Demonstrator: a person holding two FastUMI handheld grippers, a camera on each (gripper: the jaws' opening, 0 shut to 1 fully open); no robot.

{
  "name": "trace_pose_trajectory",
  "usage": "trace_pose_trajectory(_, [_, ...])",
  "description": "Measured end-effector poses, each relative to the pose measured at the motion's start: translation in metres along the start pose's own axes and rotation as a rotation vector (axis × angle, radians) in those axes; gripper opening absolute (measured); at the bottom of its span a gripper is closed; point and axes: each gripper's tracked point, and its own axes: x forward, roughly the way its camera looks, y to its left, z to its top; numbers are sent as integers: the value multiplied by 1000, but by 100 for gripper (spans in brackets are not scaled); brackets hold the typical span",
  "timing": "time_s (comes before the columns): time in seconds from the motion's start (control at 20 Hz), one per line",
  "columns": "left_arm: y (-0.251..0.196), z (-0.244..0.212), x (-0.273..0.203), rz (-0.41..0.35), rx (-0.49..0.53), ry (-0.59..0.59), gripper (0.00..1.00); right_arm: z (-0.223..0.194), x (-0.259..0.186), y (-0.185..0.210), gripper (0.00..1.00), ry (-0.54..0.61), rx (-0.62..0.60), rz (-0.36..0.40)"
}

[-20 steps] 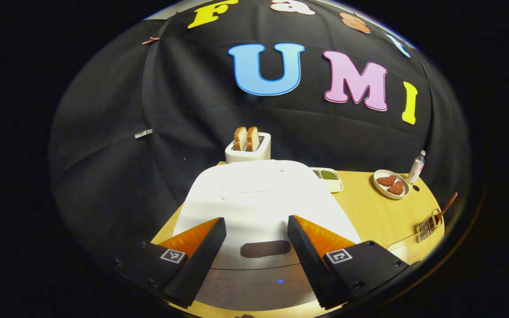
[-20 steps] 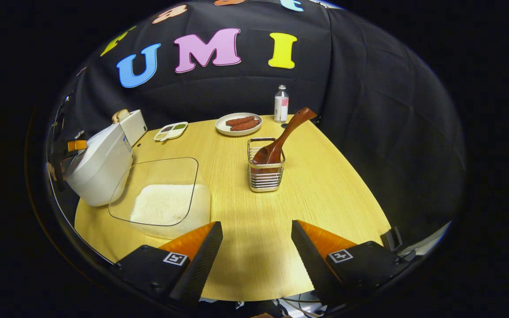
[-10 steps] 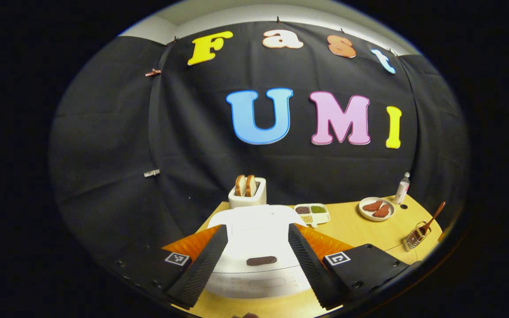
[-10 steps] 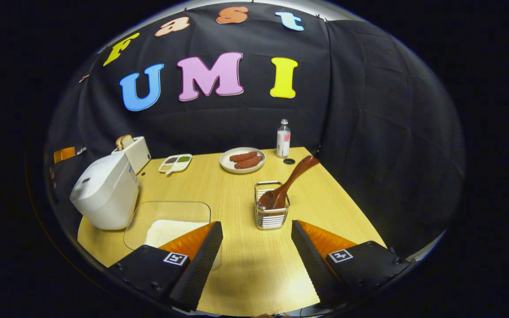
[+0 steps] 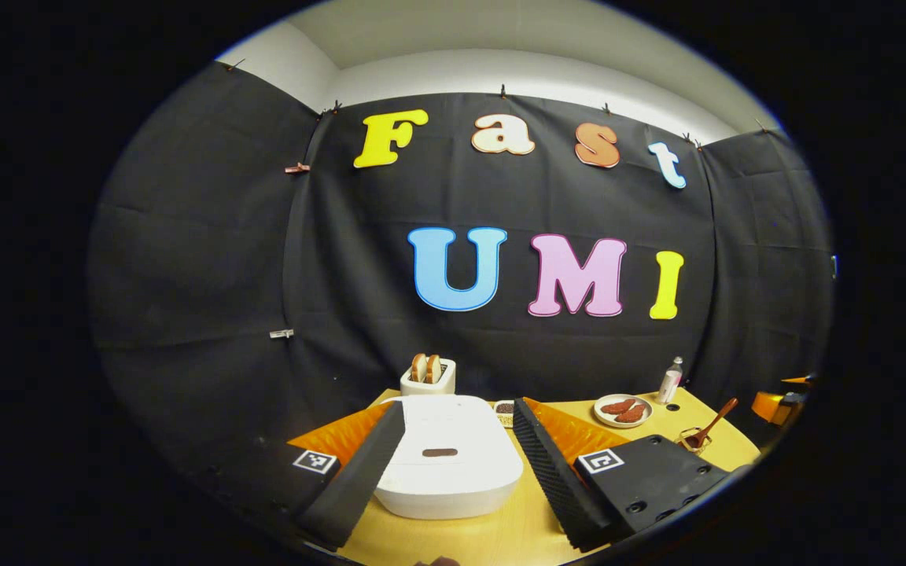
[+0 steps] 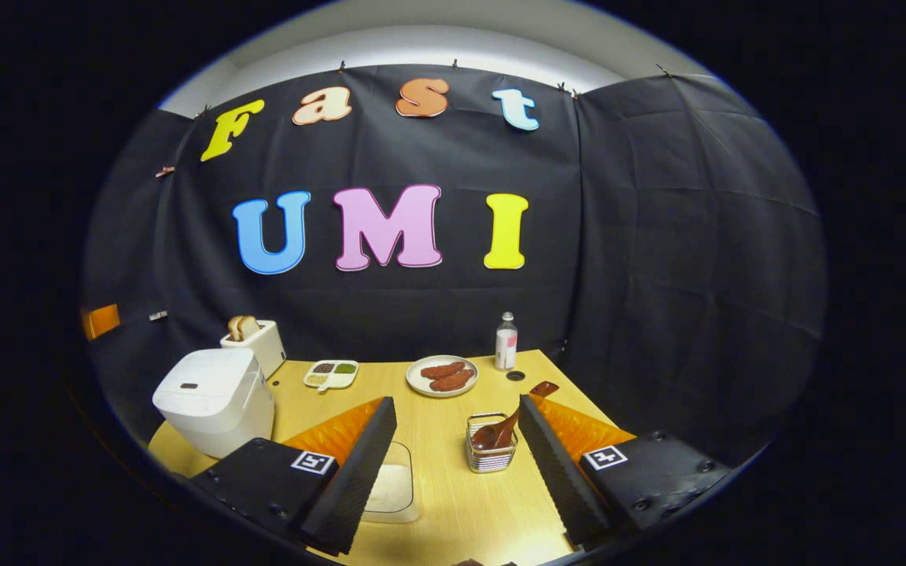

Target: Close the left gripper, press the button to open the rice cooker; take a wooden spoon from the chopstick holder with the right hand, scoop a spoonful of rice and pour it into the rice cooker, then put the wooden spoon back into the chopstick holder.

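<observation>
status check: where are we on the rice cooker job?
Done: nothing visible. The rice cooker lid is shut, the wooden spoon sits in the chopstick holder.
In hand: nothing. Left hand-held gripper and right hand-held gripper are open, away from the table.
Left: all steps.

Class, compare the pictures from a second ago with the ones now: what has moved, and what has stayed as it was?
Both grippers have drawn back and up from the table: the left gripper away from the rice cooker, the right gripper away from the spoon in its holder. Nothing was gripped or released. Both stay open; the cooker stays shut, the spoon in the holder, the rice tub in place.
</observation>
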Motion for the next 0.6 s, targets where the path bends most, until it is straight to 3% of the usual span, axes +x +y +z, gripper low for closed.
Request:
trace_pose_trajectory(0.3, [-4, 8, -37, -10, -99, -33, 96, 12, -36, 11, 98, -4, 22, 27])
trace_pose_trajectory(0.6, [-12, 20, -31, -55, -22, -68, 96, 32, -42, 2, 99, -25, 24, 20])
